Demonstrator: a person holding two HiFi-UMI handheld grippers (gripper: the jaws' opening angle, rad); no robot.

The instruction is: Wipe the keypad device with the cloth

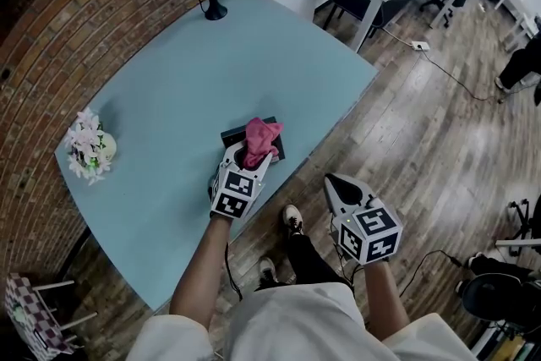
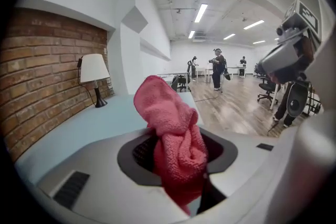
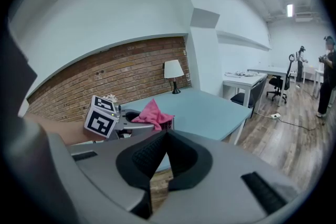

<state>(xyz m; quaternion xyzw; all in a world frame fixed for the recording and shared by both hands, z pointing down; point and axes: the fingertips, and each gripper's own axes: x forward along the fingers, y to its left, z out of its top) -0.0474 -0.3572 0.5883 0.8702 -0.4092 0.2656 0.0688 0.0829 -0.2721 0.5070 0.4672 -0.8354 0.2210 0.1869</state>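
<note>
Head view: my left gripper (image 1: 250,158) is pinching the pink cloth (image 1: 260,139), and the bunched cloth sits directly ahead of its jaws, on top of the dark keypad device (image 1: 230,135). The device lies near the desk (image 1: 169,89) edge closest to me. Only its corners show from under the cloth, so I judge rather than see that its long axis runs crosswise to my left jaws. My right gripper (image 1: 332,182) hangs off the desk over the wooden floor, well to the right of the device. That makes the left 1 clearly the nearer of the 2.

Left gripper view: the jaws are clamped on the cloth (image 2: 176,139), which bulges up between and above them. It hides the device below, so I cannot tell here whether cloth and keypad are touching. The desk stretches away ahead toward a lamp (image 2: 94,68).

Right gripper view: these jaws are pressed together with nothing between them. The cloth (image 3: 152,112) and my left gripper (image 3: 123,119) lie ahead and to the left. I judge the wiping stroke belongs to the left gripper, drawn sideways along the device.
</note>
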